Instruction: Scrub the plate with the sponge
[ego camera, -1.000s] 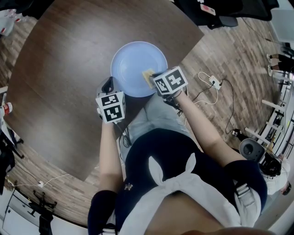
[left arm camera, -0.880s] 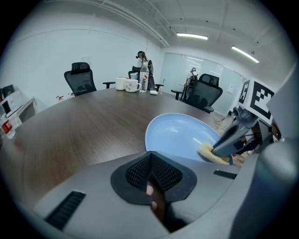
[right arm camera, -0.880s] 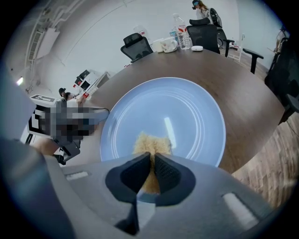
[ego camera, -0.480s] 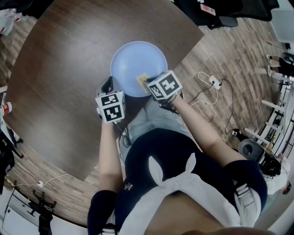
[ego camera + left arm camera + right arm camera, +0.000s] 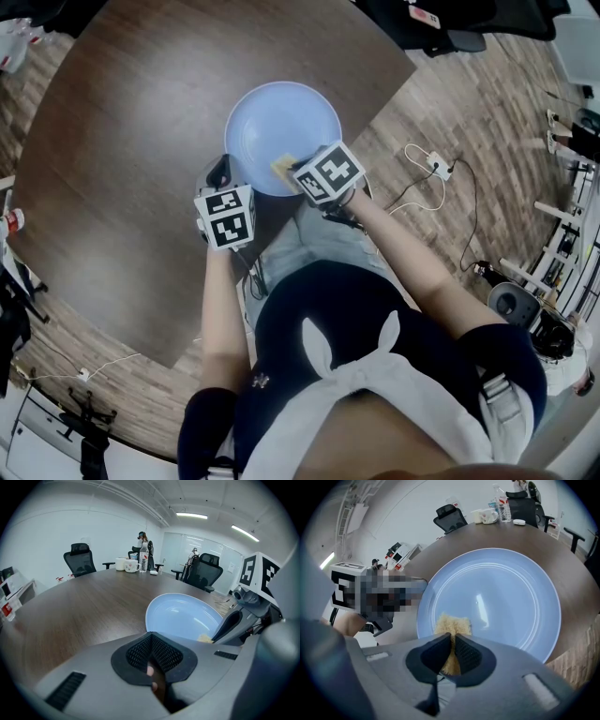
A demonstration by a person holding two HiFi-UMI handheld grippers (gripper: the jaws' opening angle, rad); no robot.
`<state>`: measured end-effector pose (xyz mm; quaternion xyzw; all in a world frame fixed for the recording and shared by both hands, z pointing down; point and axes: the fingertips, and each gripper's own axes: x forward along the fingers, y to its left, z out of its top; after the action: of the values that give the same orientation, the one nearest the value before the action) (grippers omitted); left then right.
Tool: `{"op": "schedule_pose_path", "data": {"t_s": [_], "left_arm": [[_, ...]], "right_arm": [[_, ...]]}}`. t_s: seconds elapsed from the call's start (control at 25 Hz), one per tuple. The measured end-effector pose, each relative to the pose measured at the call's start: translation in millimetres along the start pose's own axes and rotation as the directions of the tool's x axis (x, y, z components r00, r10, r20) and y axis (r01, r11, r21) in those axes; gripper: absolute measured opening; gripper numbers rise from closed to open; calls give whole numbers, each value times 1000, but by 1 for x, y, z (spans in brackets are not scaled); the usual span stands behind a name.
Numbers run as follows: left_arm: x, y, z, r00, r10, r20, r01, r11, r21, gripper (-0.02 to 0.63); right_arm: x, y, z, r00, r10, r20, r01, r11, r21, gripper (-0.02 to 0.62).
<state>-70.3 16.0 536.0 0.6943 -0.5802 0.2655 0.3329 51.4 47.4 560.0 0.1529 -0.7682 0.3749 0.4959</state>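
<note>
Scrubbing near edge of plate (image 5: 511, 602)
Right gripper (image 5: 453, 637) clamps sponge (image 5: 451, 620); plate centre lies farther out. Left gripper (image 5: 151, 637) closed.

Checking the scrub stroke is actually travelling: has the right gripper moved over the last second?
Yes. The right gripper, shut on the sponge, slid left along the blue plate's near edge.
</note>
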Motion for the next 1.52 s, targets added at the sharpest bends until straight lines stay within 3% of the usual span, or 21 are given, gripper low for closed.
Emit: {"op": "schedule_pose_path", "data": {"t_s": [0.32, 0.72, 1.04, 1.52], "left_arm": [[0, -1, 0, 1000, -2, -1, 2, 1000, -3, 6], [0, 0, -1, 1000, -2, -1, 2, 1000, -4, 6], [0, 0, -1, 1000, -3, 0, 3, 1000, -6, 6], [1, -1, 0, 1000, -8, -1, 8, 1000, -7, 6]], "right_arm": [[13, 22, 11, 998, 34, -45, -37, 997, -69, 25], [22, 28, 28, 998, 52, -32, -55, 993, -109, 25], [21, 18, 49, 1000, -14, 21, 17, 991, -130, 26], [5, -24, 65, 990, -99, 99, 104, 993, -49, 26]]}}
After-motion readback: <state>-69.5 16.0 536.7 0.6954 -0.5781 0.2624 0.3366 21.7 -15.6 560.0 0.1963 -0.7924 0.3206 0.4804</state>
